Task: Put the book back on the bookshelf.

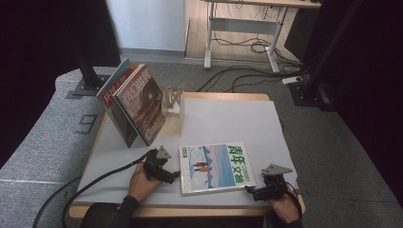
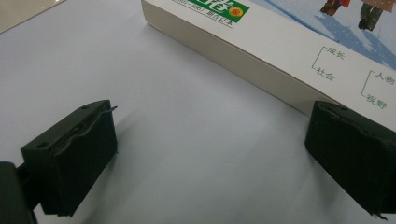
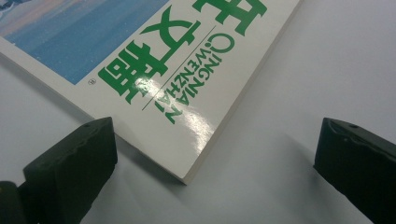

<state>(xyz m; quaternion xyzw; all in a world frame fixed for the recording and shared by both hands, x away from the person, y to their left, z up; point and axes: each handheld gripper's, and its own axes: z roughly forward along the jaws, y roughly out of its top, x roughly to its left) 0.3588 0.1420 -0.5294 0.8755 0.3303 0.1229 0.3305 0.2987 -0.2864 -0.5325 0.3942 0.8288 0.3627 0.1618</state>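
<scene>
Flat on the table (image 1: 237, 118), the magazine (image 1: 216, 167) lies between both wide-open tools, left tool (image 1: 175, 176) and right tool (image 1: 248, 189).

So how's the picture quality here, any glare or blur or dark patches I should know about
High view: sharp on the table, but both upper corners drop to near black. Right gripper view: a white glare patch sits on the magazine cover near its closest corner, and the right tool looks soft. Left gripper view: the left tool casts faint shadows on the tabletop, and the cover's top edge blurs.
</scene>
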